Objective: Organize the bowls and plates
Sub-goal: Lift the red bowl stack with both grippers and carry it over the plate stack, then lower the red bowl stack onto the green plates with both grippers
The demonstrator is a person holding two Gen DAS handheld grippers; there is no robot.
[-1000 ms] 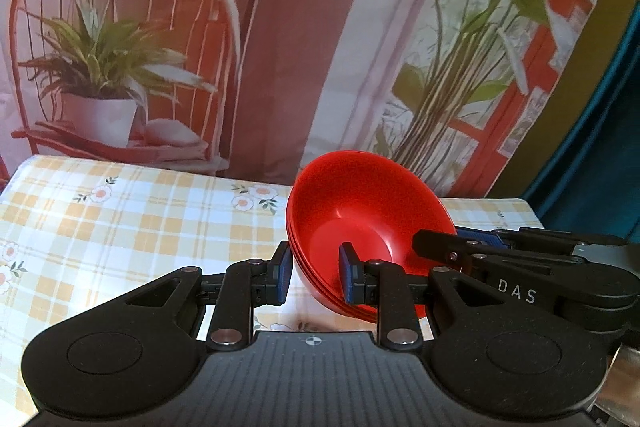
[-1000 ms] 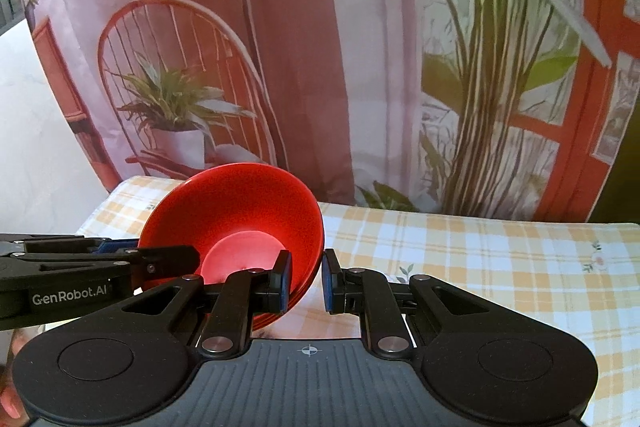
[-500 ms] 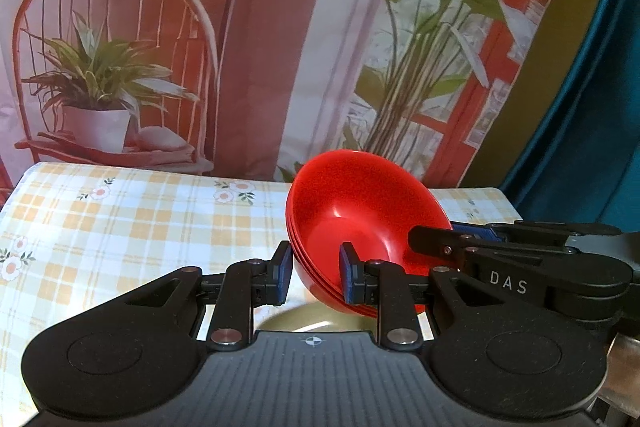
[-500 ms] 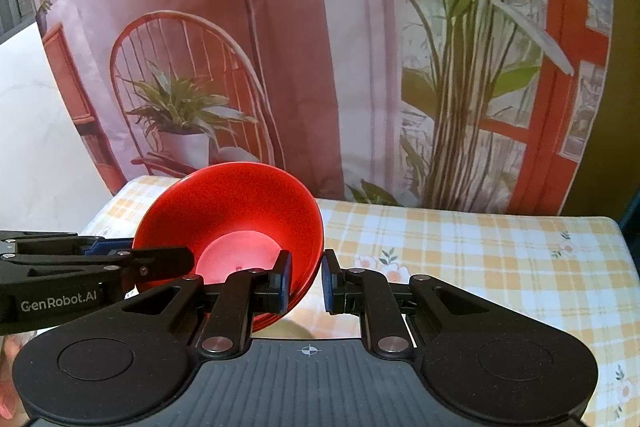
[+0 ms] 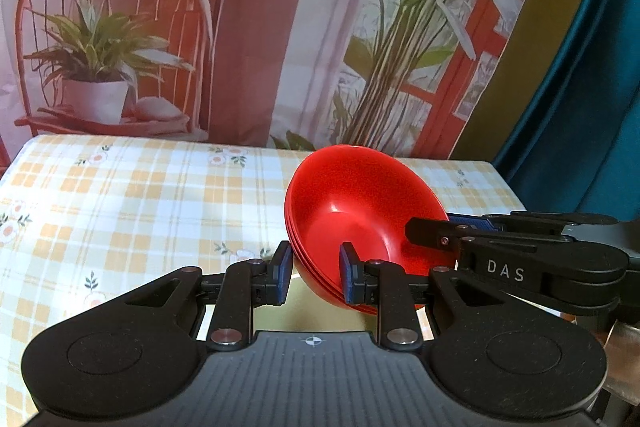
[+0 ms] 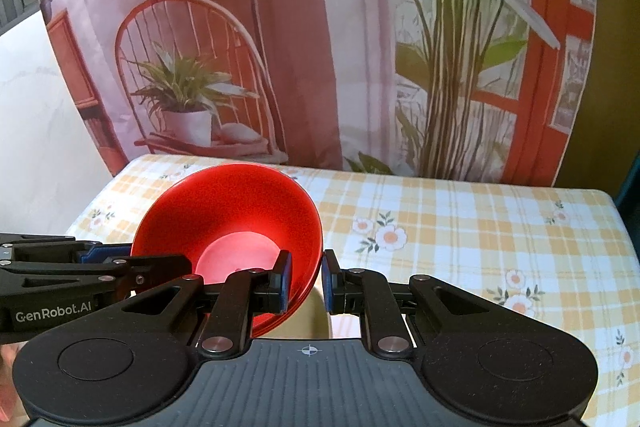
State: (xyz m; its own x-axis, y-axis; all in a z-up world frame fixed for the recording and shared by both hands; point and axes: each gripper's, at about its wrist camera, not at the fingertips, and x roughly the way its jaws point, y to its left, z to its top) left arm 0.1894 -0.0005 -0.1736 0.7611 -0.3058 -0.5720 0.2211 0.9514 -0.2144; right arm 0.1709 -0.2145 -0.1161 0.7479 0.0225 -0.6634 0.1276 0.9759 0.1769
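Note:
A stack of red bowls (image 5: 360, 211) hangs tilted above the table, gripped on opposite sides of the rim. My left gripper (image 5: 315, 277) is shut on the stack's near wall, one pad outside and one inside. My right gripper (image 6: 306, 281) is shut on the other side of the red bowls (image 6: 236, 211). In each wrist view the other gripper shows from the side: the right gripper (image 5: 432, 231) and the left gripper (image 6: 132, 267). Just under the stack lies a pale yellowish dish (image 5: 320, 313), mostly hidden, also the pale dish (image 6: 320, 311) in the right wrist view.
The table wears a yellow-checked floral cloth (image 5: 140, 211) that stretches left and far. A printed backdrop (image 6: 280, 47) of a chair and plants hangs behind it. A teal curtain (image 5: 592, 67) stands past the table's right end.
Both grippers have carried the red bowls together across the table toward its right end, grips unchanged. The pale dish has come into view beneath the stack.

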